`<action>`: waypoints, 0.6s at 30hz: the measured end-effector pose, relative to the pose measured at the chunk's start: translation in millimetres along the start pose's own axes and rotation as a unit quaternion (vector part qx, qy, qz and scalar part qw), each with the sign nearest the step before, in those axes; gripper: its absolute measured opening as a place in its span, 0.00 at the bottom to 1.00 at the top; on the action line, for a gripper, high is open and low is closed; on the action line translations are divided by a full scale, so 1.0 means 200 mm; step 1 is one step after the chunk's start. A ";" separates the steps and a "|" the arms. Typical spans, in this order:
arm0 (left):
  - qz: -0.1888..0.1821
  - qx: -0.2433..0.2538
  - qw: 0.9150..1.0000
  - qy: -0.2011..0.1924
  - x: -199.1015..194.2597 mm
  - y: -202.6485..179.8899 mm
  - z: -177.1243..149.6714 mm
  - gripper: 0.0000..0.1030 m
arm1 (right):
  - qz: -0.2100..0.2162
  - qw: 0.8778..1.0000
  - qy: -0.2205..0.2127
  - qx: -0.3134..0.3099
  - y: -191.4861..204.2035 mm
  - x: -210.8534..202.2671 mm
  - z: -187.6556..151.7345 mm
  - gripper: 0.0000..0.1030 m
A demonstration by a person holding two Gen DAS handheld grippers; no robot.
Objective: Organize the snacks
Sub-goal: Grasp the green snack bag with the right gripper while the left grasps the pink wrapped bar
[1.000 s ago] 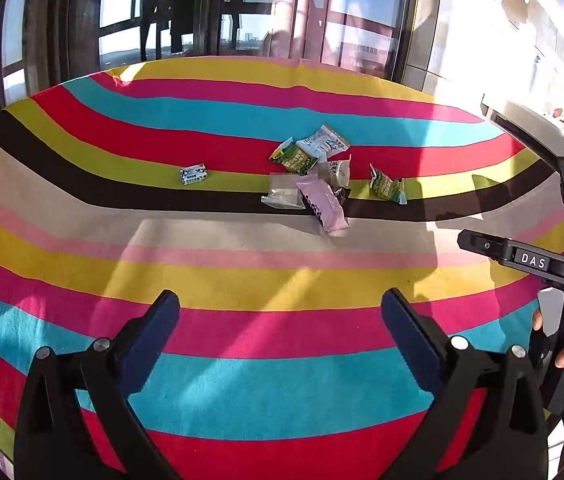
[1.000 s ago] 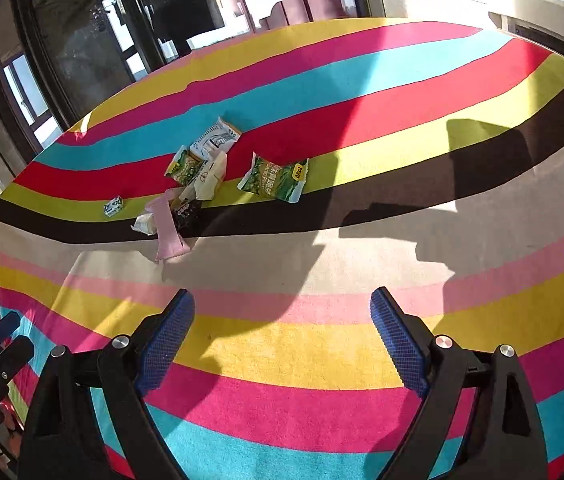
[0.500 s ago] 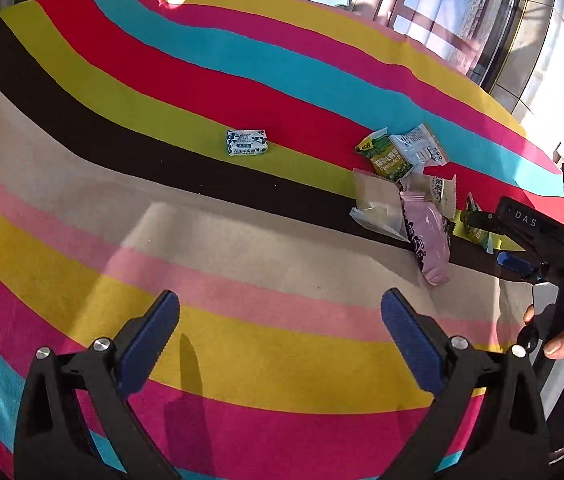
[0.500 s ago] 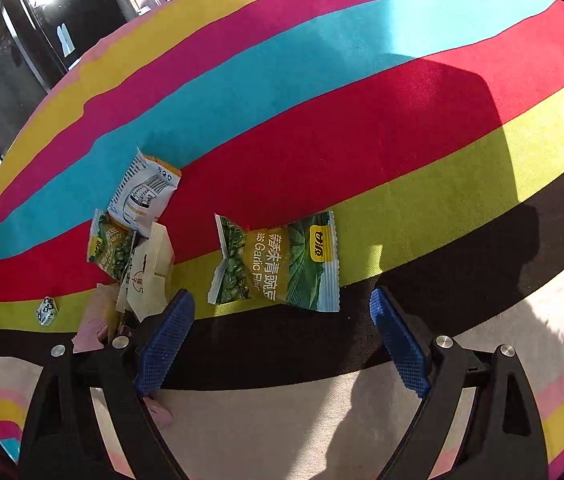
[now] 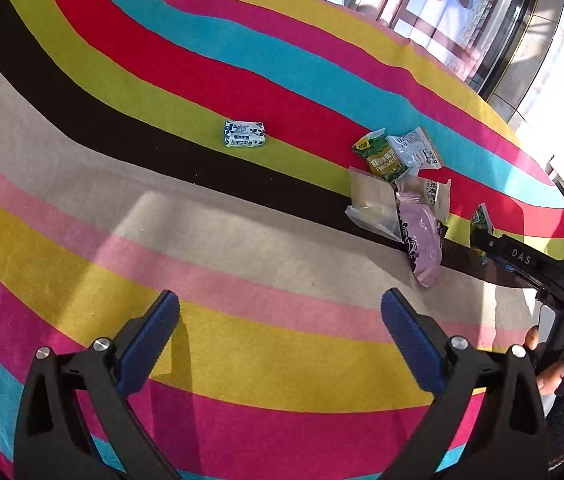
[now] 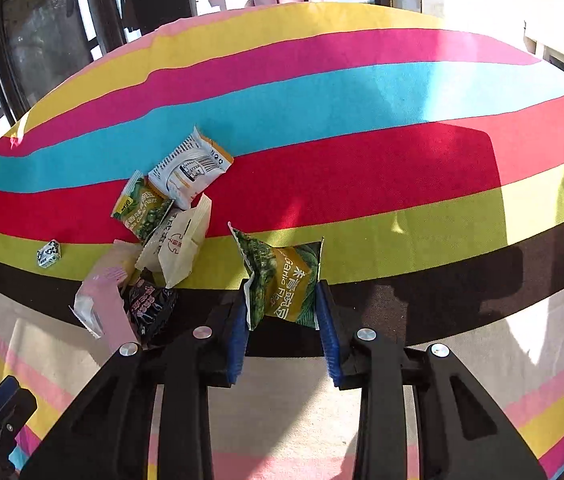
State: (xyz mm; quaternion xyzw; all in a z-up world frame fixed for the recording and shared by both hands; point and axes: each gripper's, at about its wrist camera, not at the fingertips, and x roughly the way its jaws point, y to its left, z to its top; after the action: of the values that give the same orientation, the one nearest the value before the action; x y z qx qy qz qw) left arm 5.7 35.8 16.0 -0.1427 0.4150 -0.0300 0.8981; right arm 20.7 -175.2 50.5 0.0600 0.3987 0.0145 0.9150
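Right wrist view: right gripper (image 6: 282, 316) clamps the green pea packet (image 6: 282, 280) between its pads, long axis seemingly pointing ahead of the fingers; the snack pile (image 6: 162, 240) lies ahead-left. Left gripper (image 5: 280, 328) hangs released, farther off. No container visible.

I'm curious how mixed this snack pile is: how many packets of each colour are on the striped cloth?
Green: 2 (gripped green packet in right gripper, piled green packet)
White: 3 (barcode packet, red-logo packet, small blue-patterned packet)
Pink: 1 (pink packet)
Black: 1 (black packet)
Clear: 1 (clear packet)
Total: 8
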 end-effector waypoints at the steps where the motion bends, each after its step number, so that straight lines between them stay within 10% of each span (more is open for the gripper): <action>1: 0.000 0.002 1.000 0.001 0.00 0.00 0.00 0.98 | 0.017 1.000 -0.006 -0.012 -0.01 -0.06 -0.05 0.31; 18: 0.001 0.068 0.997 0.037 0.05 -0.16 -0.01 0.98 | 0.079 0.997 -0.003 0.007 -0.15 -0.23 -0.27 0.32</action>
State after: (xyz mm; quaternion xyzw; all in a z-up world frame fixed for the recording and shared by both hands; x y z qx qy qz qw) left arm 12.5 2.8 16.7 -0.0795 0.4446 -0.0626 0.8900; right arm -50.8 -203.3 42.9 0.0974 0.3900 0.0839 0.9118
